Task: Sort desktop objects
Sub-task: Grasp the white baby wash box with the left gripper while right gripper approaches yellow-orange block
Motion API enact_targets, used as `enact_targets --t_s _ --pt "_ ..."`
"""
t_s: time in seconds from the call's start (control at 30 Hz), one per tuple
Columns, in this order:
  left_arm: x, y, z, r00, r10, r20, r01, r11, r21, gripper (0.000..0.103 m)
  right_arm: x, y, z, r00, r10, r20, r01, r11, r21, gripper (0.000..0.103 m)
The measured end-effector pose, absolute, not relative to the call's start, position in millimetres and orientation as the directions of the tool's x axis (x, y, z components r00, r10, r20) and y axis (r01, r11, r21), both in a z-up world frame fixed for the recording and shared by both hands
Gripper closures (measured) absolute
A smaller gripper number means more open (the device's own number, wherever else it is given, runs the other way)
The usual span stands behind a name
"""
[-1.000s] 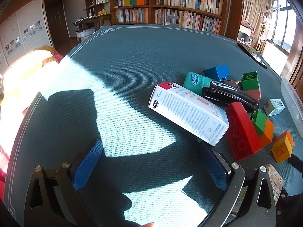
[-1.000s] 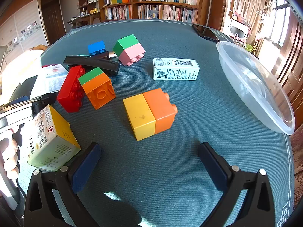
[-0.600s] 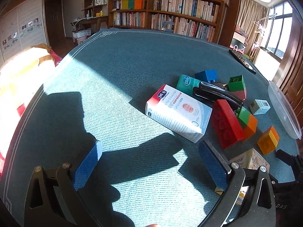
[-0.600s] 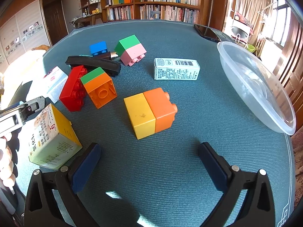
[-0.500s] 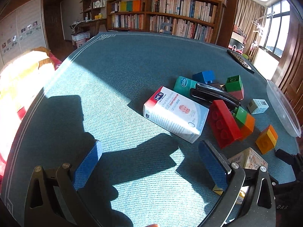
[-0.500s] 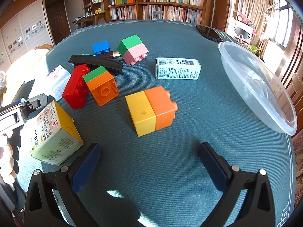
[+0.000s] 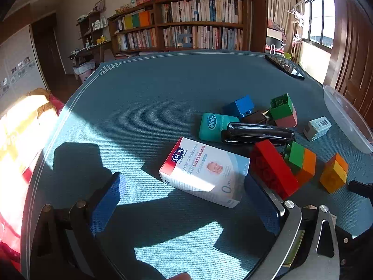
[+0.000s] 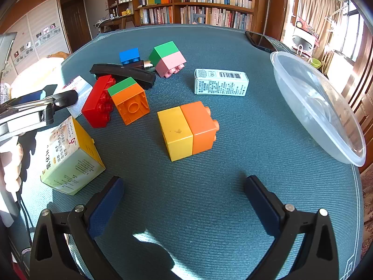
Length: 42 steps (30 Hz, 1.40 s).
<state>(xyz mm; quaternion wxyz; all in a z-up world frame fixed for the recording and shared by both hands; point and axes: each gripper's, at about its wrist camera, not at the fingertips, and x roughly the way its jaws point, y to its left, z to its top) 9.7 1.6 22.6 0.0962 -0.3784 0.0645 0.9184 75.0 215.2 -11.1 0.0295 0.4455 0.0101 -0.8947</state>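
Through the left wrist view the left gripper [image 7: 184,200] hangs with fingers apart before the white body-wash box [image 7: 205,171], and through the right wrist view the right gripper [image 8: 184,200], fingers apart, faces the yellow-orange block [image 8: 187,130], which could skid if nudged off-centre.

Bare table [image 7: 151,98] lay open left of the white box [image 7: 205,172]. Right of that box, the red brick [image 7: 272,168], stapler [image 7: 256,134] and stacked blocks [image 8: 129,99] crowded together, blocking passage toward the clear bowl [image 8: 326,107].
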Motion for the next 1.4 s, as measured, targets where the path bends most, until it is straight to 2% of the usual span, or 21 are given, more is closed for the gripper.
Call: enact_targets --t_s 0.23,0.3,0.6,0.93,1.1,1.23,1.4 --pt "1.8 9.6 23.5 -0.692 0.182 -0.699 -0.314 -0.947 0.064 0.0 74.6 215.2 -10.9 -0.6 -0.039 -0.799 0.061 -0.998 0.003 0.0" --pt "-2.5 13.0 19.2 -0.687 0.161 -0.708 -0.313 -0.946 0.088 0.0 74.5 215.0 -11.1 -0.6 -0.037 -0.799 0.061 -0.998 0.001 0.0" --pt "-15.2 8.3 1.8 -0.61 0.194 -0.768 -0.32 -0.947 0.014 0.0 75.7 215.0 -11.0 -0.6 -0.037 -0.799 0.061 -0.998 0.0 0.0" --pt "-14.7 13.1 1.7 -0.621 0.17 -0.765 -0.31 -0.95 0.041 0.0 76.2 215.2 -10.7 -0.601 -0.038 -0.799 0.062 -0.998 0.0 0.0" --pt "-9.7 13.9 6.0 -0.637 0.194 -0.746 -0.332 -0.943 0.038 0.02 75.3 219.1 -9.2 -0.606 -0.058 -0.793 0.063 -0.998 0.024 0.0" --pt "-9.4 11.6 7.4 -0.643 0.198 -0.74 -0.321 -0.947 0.026 0.021 77.2 227.2 -4.9 -0.618 -0.114 -0.778 0.073 -0.993 0.088 0.0" --pt "-9.0 -0.8 10.6 -0.657 0.214 -0.723 -0.282 -0.959 -0.027 0.021 77.5 233.2 2.2 -0.637 -0.152 -0.755 0.059 -0.987 0.149 0.009"
